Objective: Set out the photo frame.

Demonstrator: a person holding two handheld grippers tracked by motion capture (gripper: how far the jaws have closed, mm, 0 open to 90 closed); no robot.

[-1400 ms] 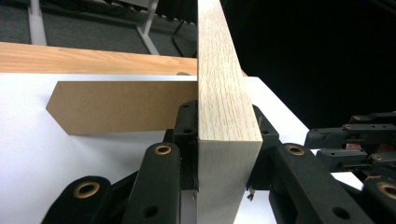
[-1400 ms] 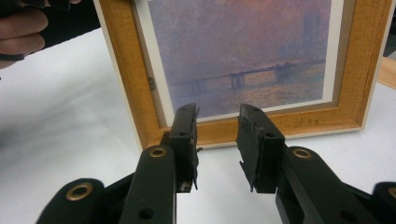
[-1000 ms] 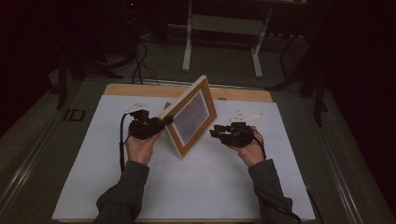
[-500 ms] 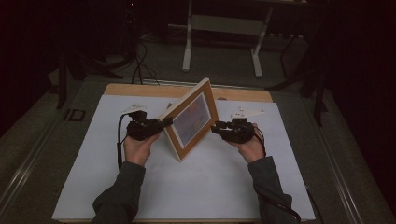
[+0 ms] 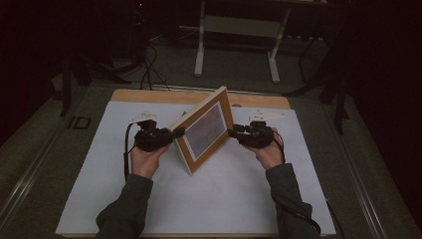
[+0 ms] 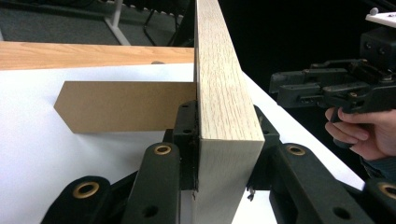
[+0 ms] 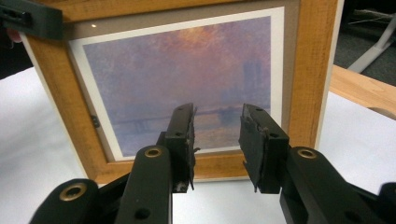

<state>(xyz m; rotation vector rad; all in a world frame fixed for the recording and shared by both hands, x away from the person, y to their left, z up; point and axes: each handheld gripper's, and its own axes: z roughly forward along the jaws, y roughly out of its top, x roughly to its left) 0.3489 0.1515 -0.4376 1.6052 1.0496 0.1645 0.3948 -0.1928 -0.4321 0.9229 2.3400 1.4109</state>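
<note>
A wooden picture frame [image 5: 204,130] with a hazy purple-orange print [image 7: 187,79] stands tilted on one corner over the white sheet. My left gripper [image 5: 174,133] is shut on the frame's left edge; in the left gripper view its jaws clamp the pale wooden side [image 6: 224,116]. The frame's brown back stand [image 6: 121,106] sticks out behind. Held by the other hand, my right gripper [image 5: 233,132] hovers at the frame's right edge. Its jaws [image 7: 217,135] are open and empty, facing the print's lower part.
A white sheet [image 5: 199,199] covers the table, with a wooden board edge [image 5: 149,95] at the far side. Beyond the table stand a metal-legged rack [image 5: 234,45] and floor cables [image 5: 147,64]. Dark floor surrounds the table.
The frame has settled slightly lower and the right gripper has edged up toward its right edge. The left gripper keeps its hold.
</note>
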